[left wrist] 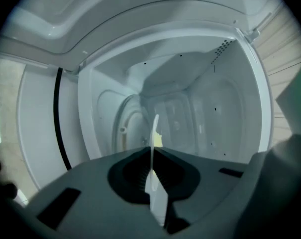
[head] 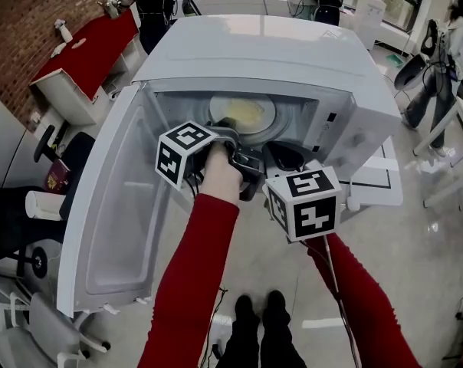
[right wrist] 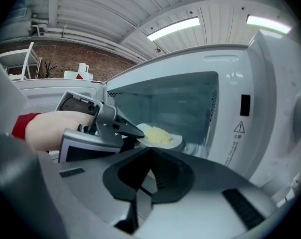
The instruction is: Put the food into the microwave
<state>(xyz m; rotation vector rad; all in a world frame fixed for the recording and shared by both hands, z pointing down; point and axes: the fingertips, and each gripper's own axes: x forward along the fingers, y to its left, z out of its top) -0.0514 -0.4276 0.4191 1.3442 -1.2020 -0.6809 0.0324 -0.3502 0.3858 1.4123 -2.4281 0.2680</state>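
We had a white microwave (head: 293,60), white inside too, and the food (head: 245,113) was pale yellow on a white plate (head: 220,106). Our sleeves (head: 189,282) were red. The left gripper (left wrist: 152,149) and right gripper (right wrist: 151,151) were dark grey, and each had a cube in black-and-white square markers. Behind it all were a red tabletop (head: 86,48) and a brown brick wall (head: 32,21).

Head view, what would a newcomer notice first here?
The big white microwave fills the middle, its door swung wide open to the left. The left tool is shut on the rim of a plate of yellow food, holding it inside the cavity. The right tool hangs empty, jaws together, just in front of the opening.
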